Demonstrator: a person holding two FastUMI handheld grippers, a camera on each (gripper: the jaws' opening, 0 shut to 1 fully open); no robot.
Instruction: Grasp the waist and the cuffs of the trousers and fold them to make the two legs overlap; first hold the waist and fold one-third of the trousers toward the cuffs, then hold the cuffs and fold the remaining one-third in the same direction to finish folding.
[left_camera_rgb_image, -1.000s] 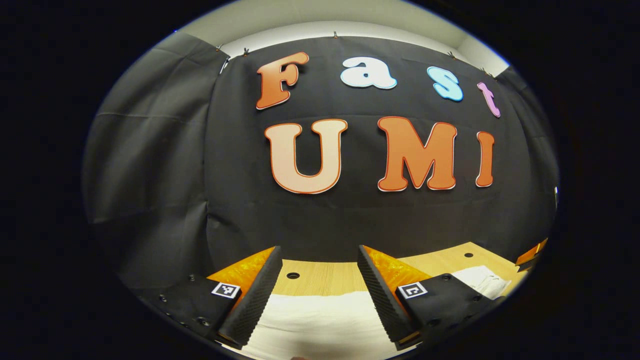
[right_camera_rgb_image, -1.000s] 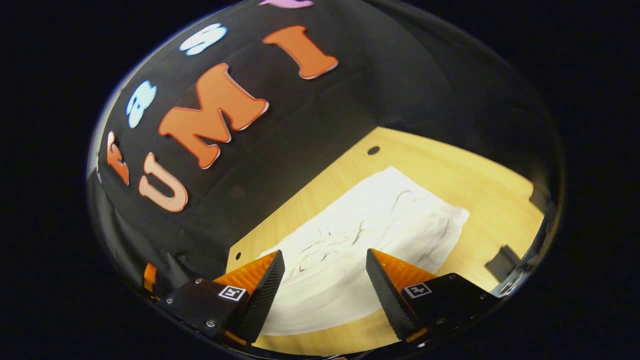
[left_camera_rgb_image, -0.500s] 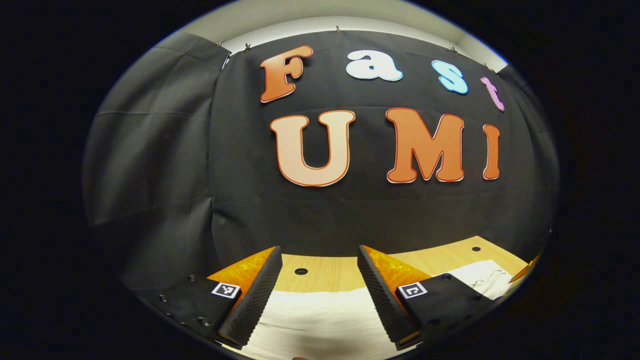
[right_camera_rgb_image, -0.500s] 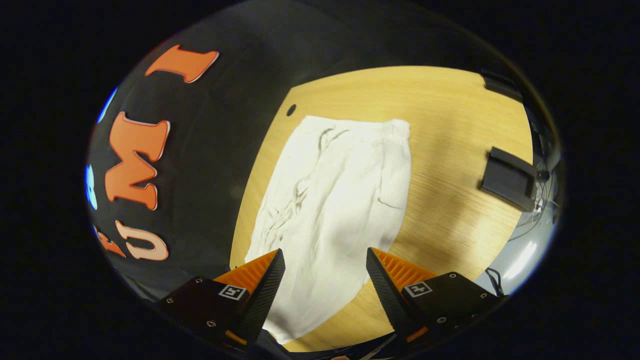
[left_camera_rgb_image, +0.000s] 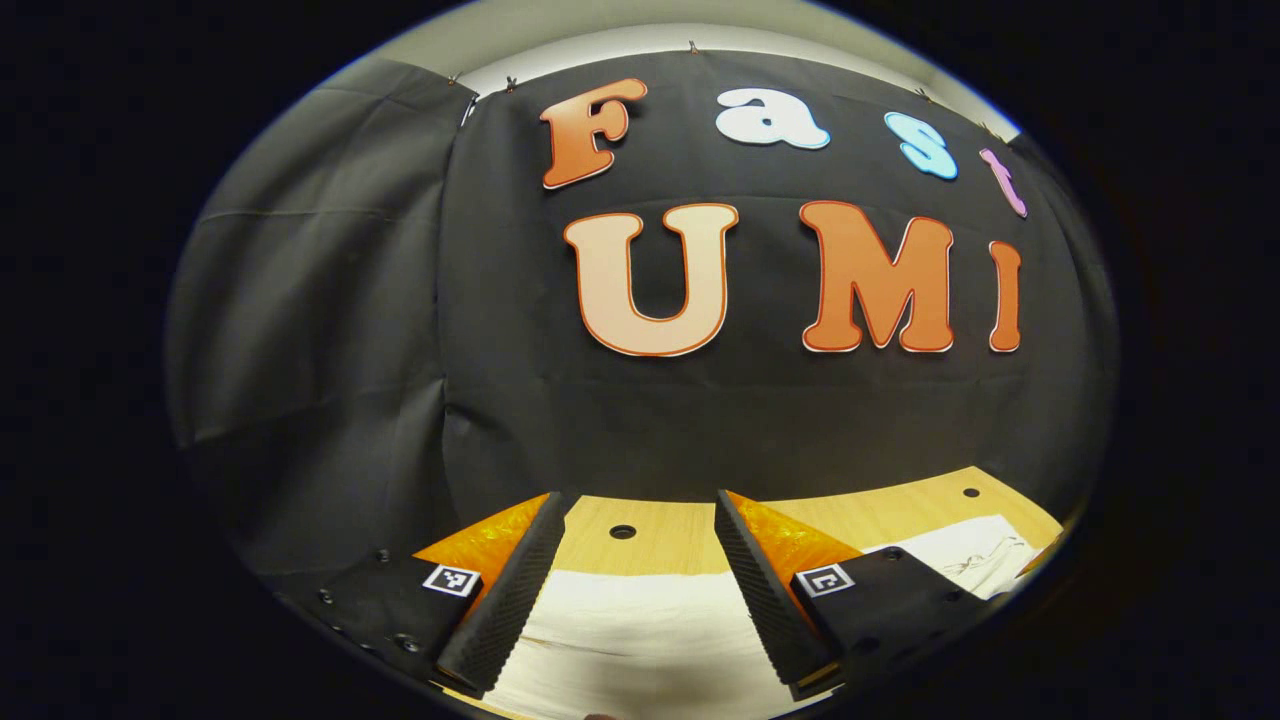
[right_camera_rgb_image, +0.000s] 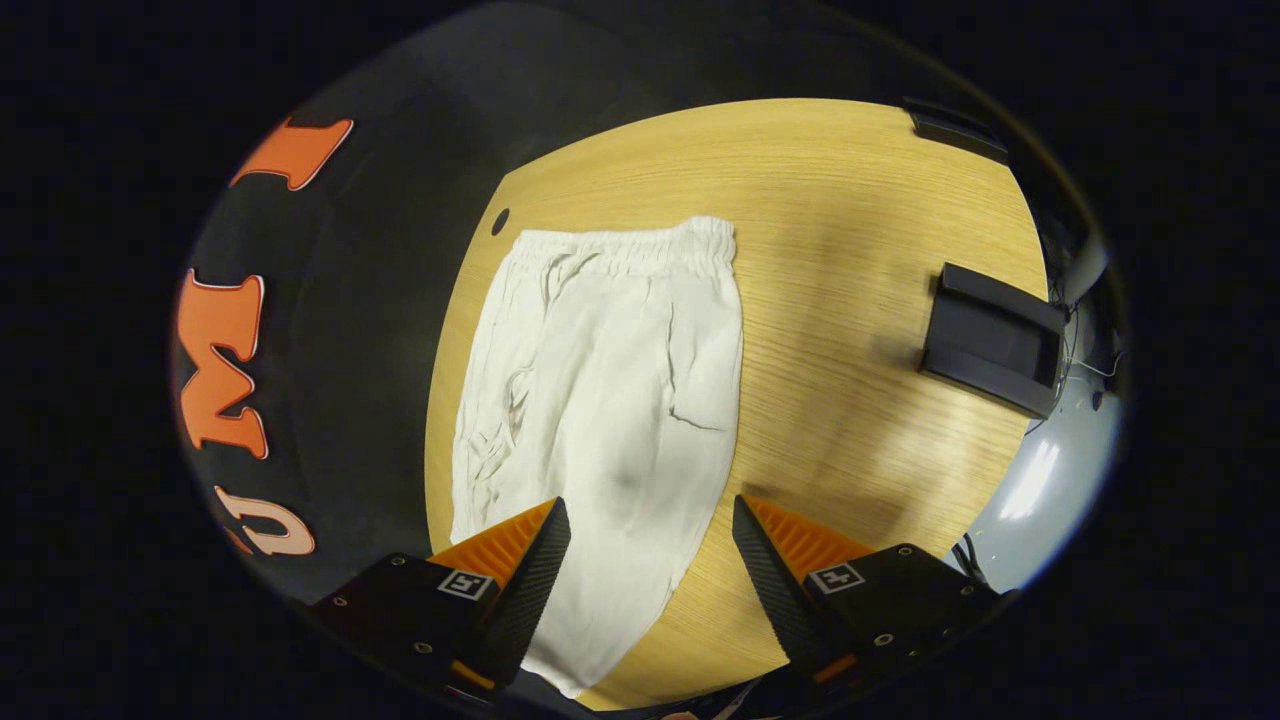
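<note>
Your right gripper hangs above the table, jaws wide apart, holding nothing. White trousers lie flat beneath it, waistband at the far end. Your left gripper is likewise wide open and empty over white cloth.

Black cloth wall behind wooden table

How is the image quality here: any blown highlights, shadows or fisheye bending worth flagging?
Left gripper view: the trousers between the left tongs are overexposed, folds barely readable; the table edge bows. Right gripper view: sharp, creases clear on the cloth, a soft grey shadow falls on it near the right tongs, and glare lies at the lower right.
</note>
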